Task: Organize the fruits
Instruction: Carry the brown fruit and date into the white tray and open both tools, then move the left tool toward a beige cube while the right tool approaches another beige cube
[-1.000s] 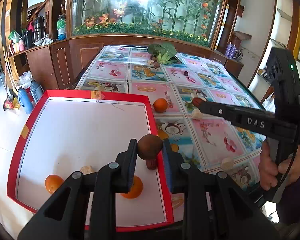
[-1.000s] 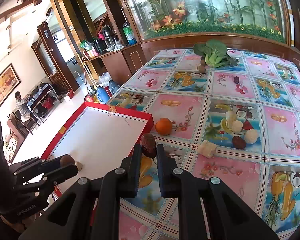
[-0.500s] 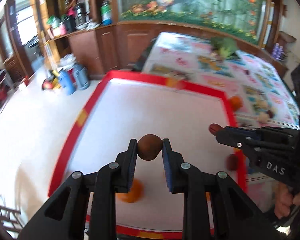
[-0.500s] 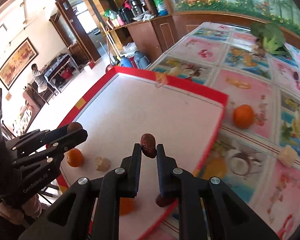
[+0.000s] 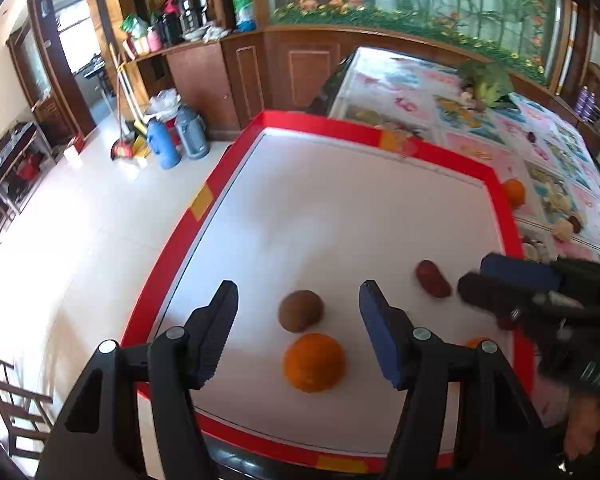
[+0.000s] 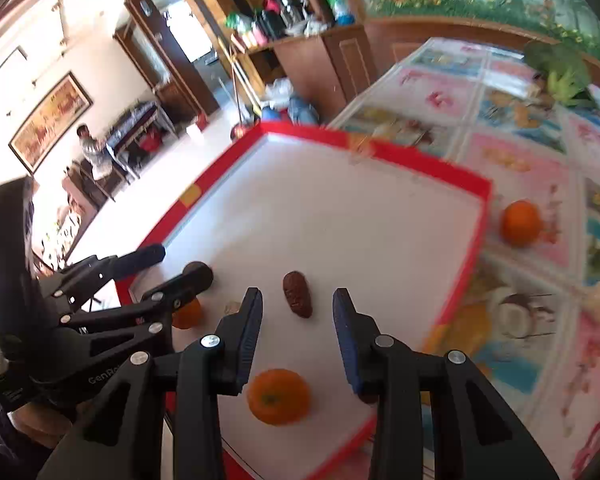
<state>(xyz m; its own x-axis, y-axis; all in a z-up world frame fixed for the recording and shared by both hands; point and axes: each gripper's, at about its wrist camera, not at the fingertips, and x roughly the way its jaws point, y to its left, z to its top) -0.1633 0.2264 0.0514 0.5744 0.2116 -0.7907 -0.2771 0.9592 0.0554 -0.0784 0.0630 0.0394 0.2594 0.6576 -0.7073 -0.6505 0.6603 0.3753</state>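
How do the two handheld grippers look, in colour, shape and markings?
Both the left gripper and the right gripper are matte black plastic with angular linkage arms joined by silver rivets. Their fingers carry dark blue ribbed pads. In the right wrist view, the left gripper's body shows white lettering starting "GenRo". No cables are visible.

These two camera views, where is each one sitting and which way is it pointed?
Left wrist view: rides on the left hand-held gripper, looking down along its open fingers at the red-rimmed tray; the right hand-held gripper intrudes at right.
Right wrist view: rides on the right hand-held gripper, also open, over the same tray; the left hand-held gripper shows at left.
Both share the tray, brown round fruit, date.
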